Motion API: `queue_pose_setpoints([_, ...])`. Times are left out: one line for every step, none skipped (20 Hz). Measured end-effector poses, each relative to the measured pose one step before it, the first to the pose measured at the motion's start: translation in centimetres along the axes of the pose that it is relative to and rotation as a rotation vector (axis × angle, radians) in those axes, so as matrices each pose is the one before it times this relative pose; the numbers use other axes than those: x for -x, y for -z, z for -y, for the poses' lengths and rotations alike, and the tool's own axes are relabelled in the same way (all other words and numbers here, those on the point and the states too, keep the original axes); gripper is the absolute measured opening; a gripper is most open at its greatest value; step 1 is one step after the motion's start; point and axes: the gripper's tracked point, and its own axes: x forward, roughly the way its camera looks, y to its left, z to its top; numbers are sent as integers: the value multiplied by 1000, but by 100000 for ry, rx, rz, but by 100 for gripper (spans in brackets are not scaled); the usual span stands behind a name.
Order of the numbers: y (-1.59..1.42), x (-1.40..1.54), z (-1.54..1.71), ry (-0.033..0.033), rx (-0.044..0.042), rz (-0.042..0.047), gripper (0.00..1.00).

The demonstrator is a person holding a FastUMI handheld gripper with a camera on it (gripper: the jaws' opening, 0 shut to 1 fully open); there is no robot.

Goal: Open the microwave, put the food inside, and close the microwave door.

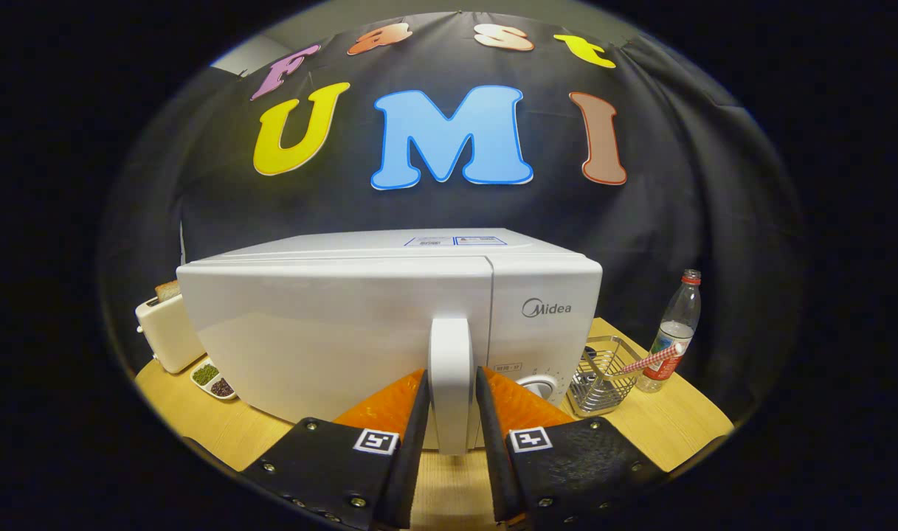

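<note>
Gripper view looks straight along the tongs (pixel 452 413) at the front of a white microwave (pixel 389 324) standing on a wooden desk (pixel 662 428). The tongs are level and square to the appliance, with the upright handle (pixel 450 376) of the microwave door (pixel 330 332) between the two fingers. The fingers (pixel 418 413) stand close on either side of the handle, clamped on it as far as can be seen, each inner face lying against a side of the bar. The door looks slightly ajar, its handle edge standing a little forward of the control panel (pixel 541 324) beside it.

Left of the microwave stands a cream toaster (pixel 164 332) with a slice of bread (pixel 167 290) sticking up from it, and just in front of that lies a small divided dish (pixel 212 379) holding green and dark grains. Right of the microwave sits a wire basket (pixel 603 376), with a red-checked stick (pixel 654 360) resting across its rim, and beyond it a clear plastic bottle (pixel 674 332) with a red cap.
</note>
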Motion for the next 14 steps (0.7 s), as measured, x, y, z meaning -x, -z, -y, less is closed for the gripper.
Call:
queue_pose_setpoints([-234,-133,-317,1124,-1187,938,25])
queue_pose_setpoints([152,-163,219,-124,431,-1747,25])
queue_pose_setpoints([-343,157,-140,1349,157,-76,20])
queue_pose_setpoints([342,-176,139,471,2064,-1416,15])
queue_pose_setpoints([-95,323,0,308,-383,-677,15])
queue_pose_setpoints([9,20,34,-785,-922,-222,8])
queue_pose_setpoints([10,160,-65,-826,-390,-1340,8])
queue_pose_setpoints([249,278,-63,-295,245,-1263,9])
queue_pose_setpoints([517,1064,-212,342,2229,-852,8])
queue_pose_setpoints([370,1178,-334,124,4376,1767,8])
queue_pose_setpoints([60,1231,-308,296,2364,2243,8])
queue_pose_setpoints([362,1057,-162,-540,280,-484,8])
queue_pose_setpoints([299,423,-48,-481,-1711,-744,8])
queue_pose_setpoints([236,460,-108,-294,-2210,-1216,8])
